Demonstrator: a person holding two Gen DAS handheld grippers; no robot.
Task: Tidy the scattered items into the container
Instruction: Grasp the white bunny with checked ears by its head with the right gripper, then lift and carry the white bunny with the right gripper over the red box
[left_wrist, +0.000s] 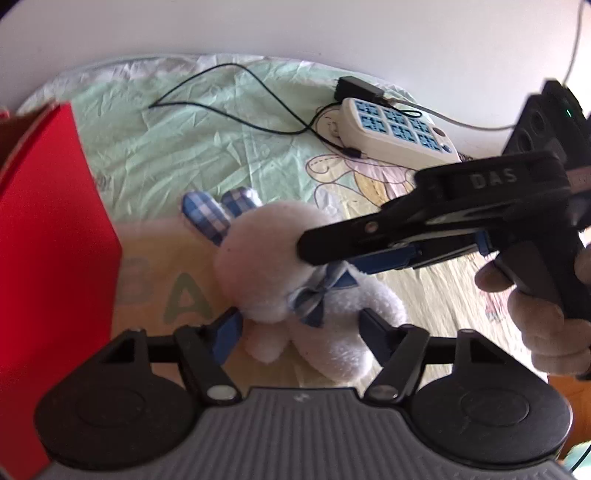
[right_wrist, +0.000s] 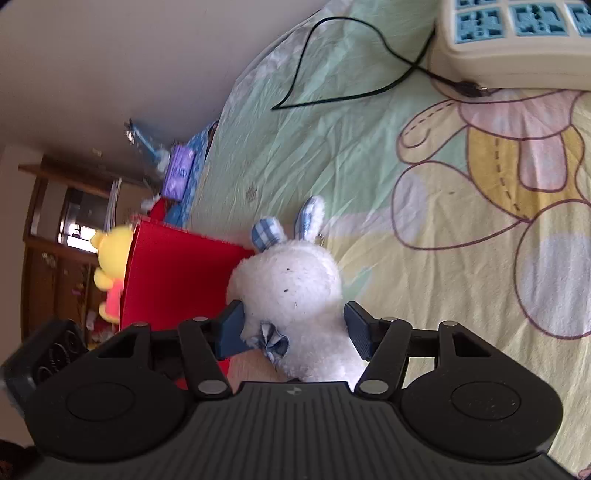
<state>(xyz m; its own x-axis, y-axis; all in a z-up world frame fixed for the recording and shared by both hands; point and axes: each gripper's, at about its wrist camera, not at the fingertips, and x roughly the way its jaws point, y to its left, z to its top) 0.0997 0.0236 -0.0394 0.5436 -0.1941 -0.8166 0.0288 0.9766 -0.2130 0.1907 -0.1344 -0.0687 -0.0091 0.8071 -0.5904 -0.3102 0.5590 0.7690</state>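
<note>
A white plush rabbit (left_wrist: 266, 258) with blue checked ears and a bow lies on the bedsheet beside the red box (left_wrist: 55, 221). My right gripper (left_wrist: 321, 258) reaches in from the right and is shut on the rabbit's neck, one finger over the head and one under the bow. In the right wrist view the rabbit (right_wrist: 291, 273) fills the space between the right gripper's (right_wrist: 295, 326) pads, with the red box (right_wrist: 177, 280) just left of it. My left gripper (left_wrist: 299, 332) straddles the rabbit's lower body. Its pads sit at the sides with no squeeze showing.
A cream power strip (left_wrist: 395, 129) with blue sockets, a black adapter (left_wrist: 356, 88) and a loose black cable (left_wrist: 221, 96) lie further back on the sheet. A yellow plush (right_wrist: 110, 258) shows at the box's far side. A person's hand (left_wrist: 535, 325) holds the right gripper.
</note>
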